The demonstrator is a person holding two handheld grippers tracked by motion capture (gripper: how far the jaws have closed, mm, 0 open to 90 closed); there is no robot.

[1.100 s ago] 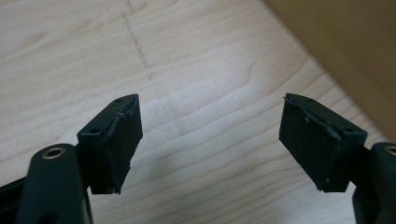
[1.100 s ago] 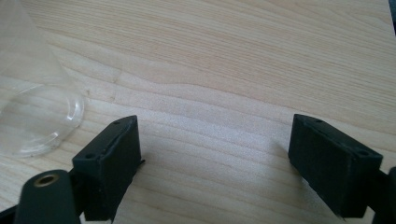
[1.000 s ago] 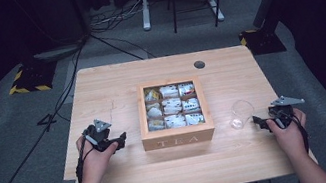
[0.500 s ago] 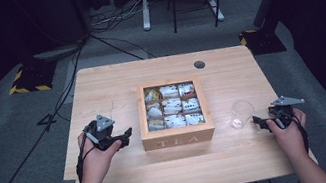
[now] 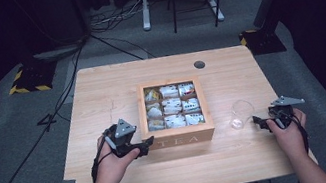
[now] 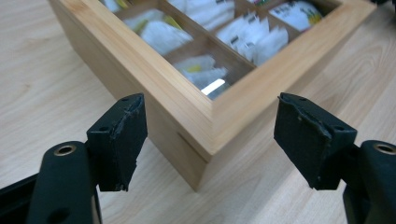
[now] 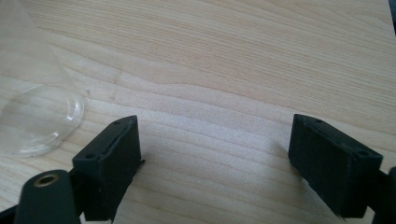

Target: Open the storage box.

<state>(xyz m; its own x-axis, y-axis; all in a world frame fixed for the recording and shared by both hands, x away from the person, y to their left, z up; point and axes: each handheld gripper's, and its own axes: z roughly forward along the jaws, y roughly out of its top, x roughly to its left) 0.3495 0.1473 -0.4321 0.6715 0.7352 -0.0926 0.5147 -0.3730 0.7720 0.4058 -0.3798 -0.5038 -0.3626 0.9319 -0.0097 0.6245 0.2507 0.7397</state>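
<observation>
Left gripper [image 5: 146, 147] sits at the near left corner of the tea box [image 5: 179, 138], jaws apart and just been narrowing a little, with that corner [image 6: 205, 154] lined up between them but not pinched. The box stands mid-table [image 5: 101, 97], its lid shut over rows of tea bags [image 5: 172, 106]. Right gripper [image 5: 257, 120] rests low at the right, jaws spread on nothing, a clear glass [image 5: 240, 114] just beside it. Risk here, as I read it: closing diagonally on a corner gives the pads sloped faces to bite, so they could slide off or shove the box askew. And a careless sweep of the right one could tip that glass.
</observation>
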